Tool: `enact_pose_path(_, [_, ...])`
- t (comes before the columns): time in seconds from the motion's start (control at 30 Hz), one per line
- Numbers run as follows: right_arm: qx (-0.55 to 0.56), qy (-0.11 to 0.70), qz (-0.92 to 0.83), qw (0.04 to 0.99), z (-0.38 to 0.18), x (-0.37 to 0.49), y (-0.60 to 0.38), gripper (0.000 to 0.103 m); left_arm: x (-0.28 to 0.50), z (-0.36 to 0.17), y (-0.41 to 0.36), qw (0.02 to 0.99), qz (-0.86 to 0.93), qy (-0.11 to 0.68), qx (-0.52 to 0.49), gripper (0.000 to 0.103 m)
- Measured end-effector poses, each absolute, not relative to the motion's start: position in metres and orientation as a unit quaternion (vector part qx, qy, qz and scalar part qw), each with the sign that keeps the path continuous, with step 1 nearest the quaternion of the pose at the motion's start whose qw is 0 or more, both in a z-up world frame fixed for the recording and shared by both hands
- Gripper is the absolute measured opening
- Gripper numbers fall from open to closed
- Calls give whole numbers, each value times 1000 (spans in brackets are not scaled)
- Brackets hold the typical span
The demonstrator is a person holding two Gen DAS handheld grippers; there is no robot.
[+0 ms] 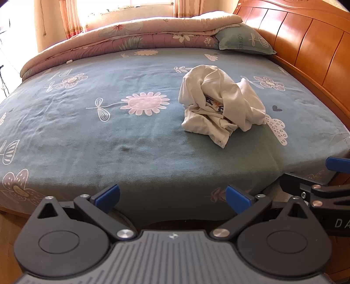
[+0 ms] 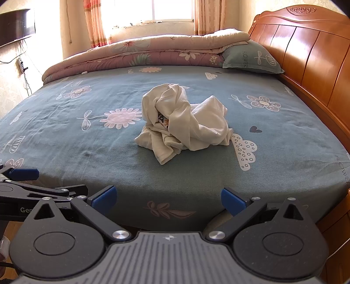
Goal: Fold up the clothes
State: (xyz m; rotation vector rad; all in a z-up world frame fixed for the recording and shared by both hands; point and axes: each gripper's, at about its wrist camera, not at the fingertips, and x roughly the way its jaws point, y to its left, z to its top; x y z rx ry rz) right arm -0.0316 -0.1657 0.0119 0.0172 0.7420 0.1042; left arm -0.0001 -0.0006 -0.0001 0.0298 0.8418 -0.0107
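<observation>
Shirt (image 2: 186, 122): cream, crumpled in a heap on the bed, not spread or folded. A bit of printed pattern shows inside the folds. It sits on the blue flowered sheet (image 2: 87, 142), toward the headboard side of the middle and well apart from both tongs.

Bed: wooden headboard (image 2: 306, 54) along the right. Folded pink quilt (image 2: 142, 54) stacked along the far edge under the window (image 2: 172, 9); a blue-green pillow (image 2: 251, 59) lies at the end of it, against the headboard. Curtains (image 2: 94, 24) on both sides of the window. Dark screen (image 2: 17, 24) on the left wall, cables hanging below it.

Left gripper (image 1: 172, 197): jaws wide, nothing between them, held off the near edge of the bed, tilted down at the sheet.

Right gripper (image 2: 168, 197): same, jaws wide and empty, off the near edge, just beside the left one. Shirt is roughly straight ahead in its view, off to the right in the left view.

Neither gripper touches the shirt or the sheet.
</observation>
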Motion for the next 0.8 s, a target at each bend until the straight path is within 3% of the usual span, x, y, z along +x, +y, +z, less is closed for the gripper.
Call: enact_pose_path(0.8, [7, 360, 54, 931, 13, -31, -167, 103, 2, 3, 1, 914, -7, 406, 15, 102])
